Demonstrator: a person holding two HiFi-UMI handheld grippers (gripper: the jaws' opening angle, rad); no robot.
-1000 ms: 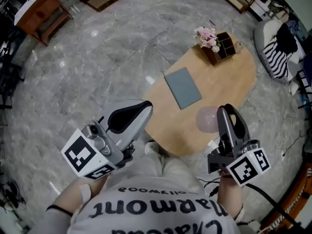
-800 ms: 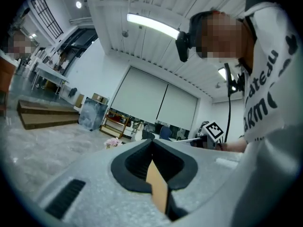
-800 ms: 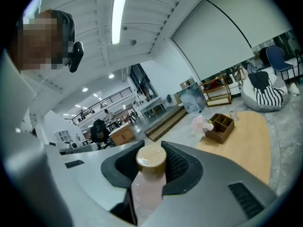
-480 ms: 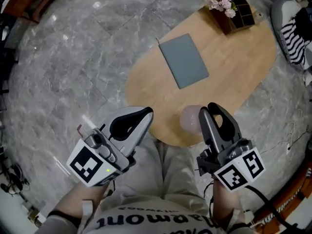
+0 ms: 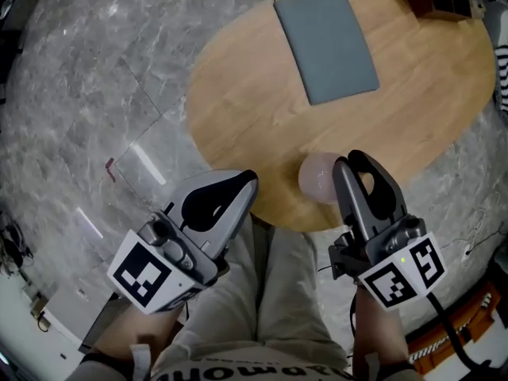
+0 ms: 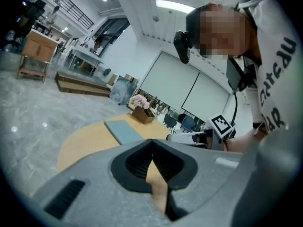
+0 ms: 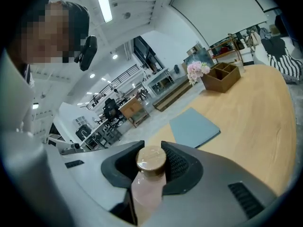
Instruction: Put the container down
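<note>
Left: grey moulded-plastic left gripper (image 5: 248,185), tips pressed together, nothing between them. Parked off the table rim at 7 o'clock, over glossy grey veined marble floor (image 5: 95,78). Best left idle there.

Centre: oval pale-wood table (image 5: 246,94), smooth, matt and flat. Slate-blue rectangular mat (image 5: 327,46) lying thin and flat at 12 o'clock of the table's middle, well apart from the near rim.

Right of centre: small translucent pinkish container (image 5: 316,177) with a round tan lid (image 7: 151,159). Pinched near the lid between the black ribbed pads of the grey right gripper (image 5: 355,171). Sits at 6 o'clock of the table top, close to the near rim. No telling whether the base touches the wood.

Step in hand, as judged: setting down.
- Shift a little toward 12 o'clock, off the rim.
- Keep upright and lower until the base sits flat.
- Only then spread the jaws, and back straight out so the ribs do not drag the neck.

Rounded body, slick wall, likely light. Prone to tipping or sliding on bare wood if released tilted or early.
</note>
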